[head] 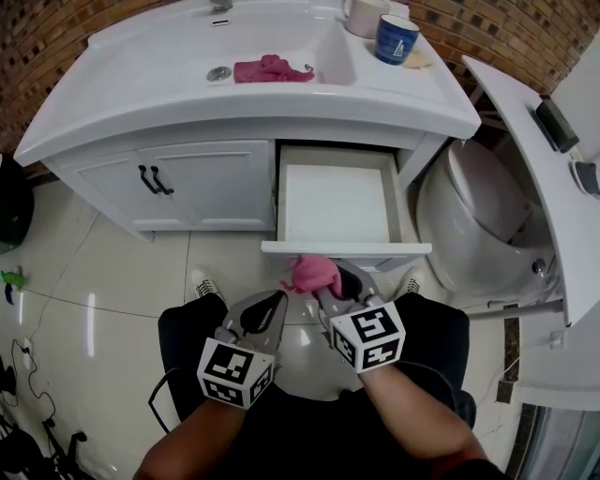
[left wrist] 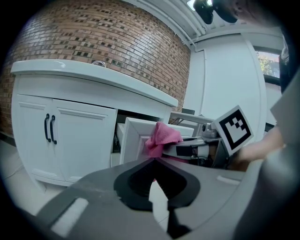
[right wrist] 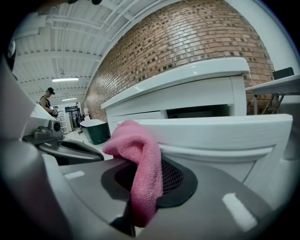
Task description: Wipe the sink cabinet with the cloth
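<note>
The right gripper (head: pixel 328 292) had its jaws closed tight on a crumpled pink terry cloth (right wrist: pixel 140 164), which bulged up out of the tips and hung down between the two dark pads. The cloth was held against the front panel of a shallow white pull-out drawer (head: pixel 339 248) that stood open from the white sink cabinet (head: pixel 216 183), to the right of the paired doors with black bar handles (head: pixel 155 179). The left gripper (left wrist: pixel 154 160) hung just beside the right one, lower and nearer the person, well short of the drawer. Its jaws met at the tips with nothing between them. A second bunched pink cloth (head: pixel 270 69) lay in the white basin near the drain. On the counter at the basin's right stood a dark blue mug with a white picture on it (head: pixel 396 39), with a plain white mug (head: pixel 364 16) just behind it. A white toilet (head: pixel 478 220) sat close to the cabinet's right side on the pale tiled floor (head: pixel 103 281).
</note>
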A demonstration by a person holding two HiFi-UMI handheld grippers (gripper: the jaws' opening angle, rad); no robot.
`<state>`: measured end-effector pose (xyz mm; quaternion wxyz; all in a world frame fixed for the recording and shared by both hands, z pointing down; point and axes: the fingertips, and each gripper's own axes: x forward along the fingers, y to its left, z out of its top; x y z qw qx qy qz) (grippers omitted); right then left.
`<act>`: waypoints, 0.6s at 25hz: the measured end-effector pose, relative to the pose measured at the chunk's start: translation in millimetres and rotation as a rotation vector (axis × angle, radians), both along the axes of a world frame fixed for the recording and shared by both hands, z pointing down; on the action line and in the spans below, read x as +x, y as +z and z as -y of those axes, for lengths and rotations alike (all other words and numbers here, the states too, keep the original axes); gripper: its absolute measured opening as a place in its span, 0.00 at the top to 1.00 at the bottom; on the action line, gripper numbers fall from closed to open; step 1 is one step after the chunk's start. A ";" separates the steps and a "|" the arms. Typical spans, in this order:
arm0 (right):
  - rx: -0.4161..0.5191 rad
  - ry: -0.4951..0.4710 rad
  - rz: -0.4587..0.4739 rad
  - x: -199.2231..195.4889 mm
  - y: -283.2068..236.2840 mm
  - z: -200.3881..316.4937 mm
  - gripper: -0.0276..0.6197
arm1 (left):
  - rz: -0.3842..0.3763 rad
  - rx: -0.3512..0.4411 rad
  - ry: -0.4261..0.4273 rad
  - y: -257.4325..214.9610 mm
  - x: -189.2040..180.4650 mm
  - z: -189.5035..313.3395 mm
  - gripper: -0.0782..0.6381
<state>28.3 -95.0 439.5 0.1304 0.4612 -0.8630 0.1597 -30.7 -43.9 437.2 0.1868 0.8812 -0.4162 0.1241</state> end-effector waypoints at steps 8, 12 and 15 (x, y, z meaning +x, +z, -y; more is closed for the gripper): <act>-0.033 0.083 -0.001 63.0 4.5 -6.4 0.83 | -0.003 0.004 0.055 0.0 35.7 -1.3 0.88; -0.058 0.144 0.009 103.1 7.1 -8.5 0.83 | 0.001 -0.003 0.071 1.9 48.4 -1.8 0.88; -0.067 0.186 0.012 126.7 8.9 -8.0 0.83 | 0.005 -0.006 0.075 3.2 53.2 -0.9 0.88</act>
